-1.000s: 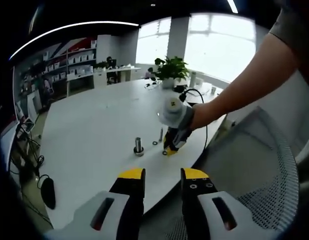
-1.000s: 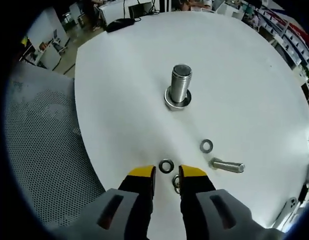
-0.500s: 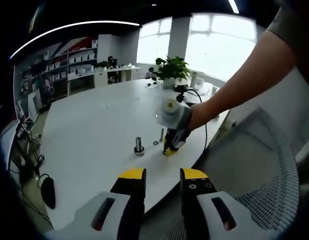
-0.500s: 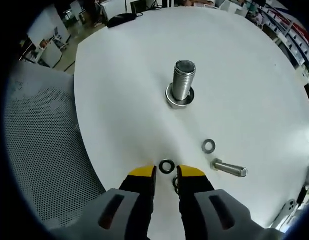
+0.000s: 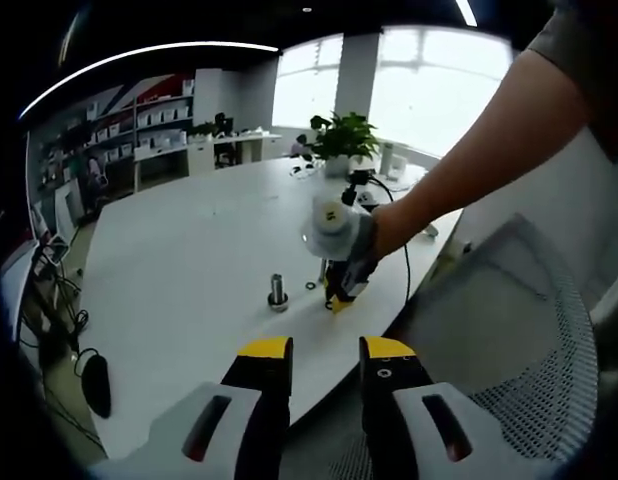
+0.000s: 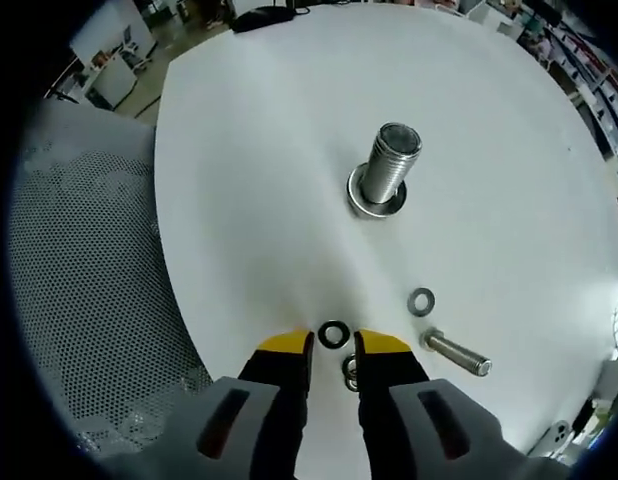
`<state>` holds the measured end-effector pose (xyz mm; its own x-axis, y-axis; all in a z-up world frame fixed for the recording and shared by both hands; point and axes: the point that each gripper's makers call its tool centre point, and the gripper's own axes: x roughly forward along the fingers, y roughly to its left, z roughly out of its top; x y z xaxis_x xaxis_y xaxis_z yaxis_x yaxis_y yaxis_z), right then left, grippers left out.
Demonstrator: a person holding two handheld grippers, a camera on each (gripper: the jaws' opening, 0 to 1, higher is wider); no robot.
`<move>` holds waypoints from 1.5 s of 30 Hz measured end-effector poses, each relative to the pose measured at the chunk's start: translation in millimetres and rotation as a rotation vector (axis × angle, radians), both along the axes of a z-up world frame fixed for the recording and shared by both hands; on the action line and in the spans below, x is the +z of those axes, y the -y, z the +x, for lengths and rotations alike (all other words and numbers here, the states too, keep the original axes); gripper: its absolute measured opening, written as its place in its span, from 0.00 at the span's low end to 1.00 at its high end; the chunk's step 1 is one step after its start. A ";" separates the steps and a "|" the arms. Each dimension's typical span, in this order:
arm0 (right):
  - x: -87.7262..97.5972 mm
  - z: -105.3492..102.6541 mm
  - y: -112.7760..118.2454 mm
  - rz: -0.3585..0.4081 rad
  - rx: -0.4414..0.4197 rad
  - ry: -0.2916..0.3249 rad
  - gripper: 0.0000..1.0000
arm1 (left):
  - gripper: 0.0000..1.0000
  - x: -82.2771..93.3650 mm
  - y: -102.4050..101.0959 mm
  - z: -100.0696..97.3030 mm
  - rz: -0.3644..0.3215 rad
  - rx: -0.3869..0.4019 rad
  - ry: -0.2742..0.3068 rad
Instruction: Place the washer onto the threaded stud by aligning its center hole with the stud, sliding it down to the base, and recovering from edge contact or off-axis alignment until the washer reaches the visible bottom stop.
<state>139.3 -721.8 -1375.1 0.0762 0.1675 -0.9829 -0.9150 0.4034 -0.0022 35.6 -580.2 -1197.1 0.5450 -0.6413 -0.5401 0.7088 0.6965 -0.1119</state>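
**Washers lie loose on white table as right gripper is held low above them**

White tabletop (image 6: 239, 180) is seen beneath the right gripper (image 6: 332, 352), whose yellow-tipped jaws are parted with nothing between them. A dark washer (image 6: 334, 333) lies flat just beyond the tips, and a second one (image 6: 350, 372) lies under them. Farther out lie another washer (image 6: 422, 300) and a loose bolt (image 6: 456, 354). Beyond these, the threaded stud (image 6: 387, 172) stands upright on its base. The left gripper (image 5: 325, 354) is held back off the table edge, jaws apart and empty. A potted plant (image 5: 341, 140) is seen at the far side.
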 end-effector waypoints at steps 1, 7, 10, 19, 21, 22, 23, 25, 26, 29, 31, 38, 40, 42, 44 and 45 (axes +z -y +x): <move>-0.3 0.4 -0.2 -0.003 -0.001 -0.001 0.18 | 0.24 0.0 0.0 0.0 0.000 0.000 0.000; -1.5 2.8 -0.2 -0.036 0.015 -0.012 0.15 | 0.24 0.0 -0.1 0.1 0.001 0.000 0.000; -0.5 1.8 0.0 -0.047 0.003 -0.013 0.15 | 0.24 -0.5 -0.1 0.0 0.003 -0.002 -0.001; -0.3 1.6 -1.2 -0.053 -0.036 -0.005 0.15 | 0.23 -0.7 -0.8 0.5 0.003 0.003 -0.004; -1.0 0.7 -1.3 -0.065 -0.041 0.016 0.15 | 0.22 -1.3 -0.2 -0.3 0.006 -0.004 -0.005; -1.1 0.4 -1.2 -0.064 -0.041 0.025 0.15 | 0.22 -1.1 -0.3 -0.1 0.006 -0.003 -0.003; -0.2 -0.6 -0.9 -0.060 -0.040 0.034 0.15 | 0.22 -0.7 -0.4 0.3 0.003 -0.001 -0.002; 0.5 0.0 0.0 -0.046 -0.050 0.045 0.14 | 0.22 0.2 -0.6 0.6 -0.001 0.002 -0.001; 0.6 0.4 0.1 -0.038 -0.057 0.047 0.14 | 0.22 0.1 -0.6 0.5 0.000 0.001 0.000; 0.7 1.1 -0.1 -0.026 -0.077 0.053 0.14 | 0.22 -0.5 -0.5 0.0 0.002 -0.001 -0.003; 0.9 0.7 -0.2 -0.021 -0.083 0.061 0.14 | 0.22 0.1 -0.3 0.1 0.000 -0.001 -0.001; 1.5 -2.4 -1.3 0.045 -0.169 0.057 0.13 | 0.22 -0.4 -0.1 -0.3 0.002 -0.004 -0.003; 2.5 -1.6 -0.3 0.059 -0.190 0.073 0.13 | 0.22 -0.5 -0.2 -0.3 0.003 -0.003 -0.004; 3.2 -3.7 -0.2 0.071 -0.201 0.081 0.13 | 0.22 -0.7 -0.1 -0.4 0.004 -0.004 -0.005; 2.4 -2.9 0.5 0.078 -0.207 0.081 0.13 | 0.22 -0.7 -0.1 -0.3 0.004 -0.004 -0.005; 2.6 -2.9 0.7 0.082 -0.213 0.077 0.13 | 0.22 -0.8 -0.3 -0.3 0.004 -0.003 -0.006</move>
